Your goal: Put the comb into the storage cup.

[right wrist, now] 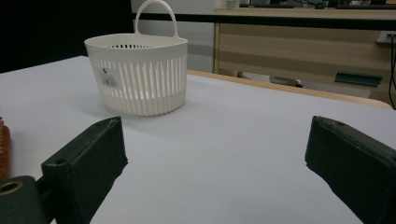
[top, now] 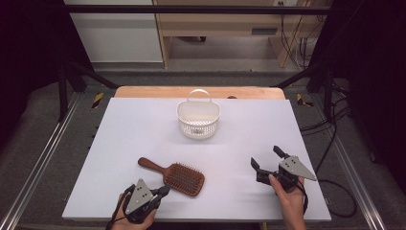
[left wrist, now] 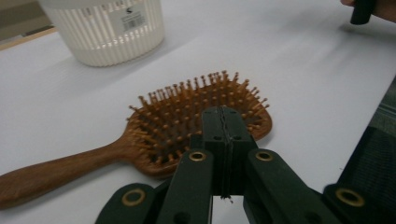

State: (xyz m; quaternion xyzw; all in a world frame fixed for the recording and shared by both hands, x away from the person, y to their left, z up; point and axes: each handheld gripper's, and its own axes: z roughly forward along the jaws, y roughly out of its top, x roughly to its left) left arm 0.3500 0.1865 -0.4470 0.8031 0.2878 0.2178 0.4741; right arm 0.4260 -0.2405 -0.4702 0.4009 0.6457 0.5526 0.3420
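A wooden hairbrush [top: 179, 178] lies bristles up on the white table near the front, its handle pointing back left. My left gripper [top: 165, 190] is at the brush head's near edge, jaws pressed together with nothing between them. In the left gripper view the shut gripper [left wrist: 223, 112] overlaps the bristles of the brush [left wrist: 177, 112]; whether it touches them I cannot tell. My right gripper [top: 265, 157] rests at the front right, open wide and empty. Its view shows the open gripper [right wrist: 217, 140] facing a white slotted basket [right wrist: 140, 74], with the brush [right wrist: 3, 149] at the left edge.
The white basket [top: 198, 120] with a loop handle stands upright at the middle back of the white table top [top: 134, 124]; the left gripper view has it [left wrist: 105, 28] beyond the brush. Metal frame rails and cables run along both table sides.
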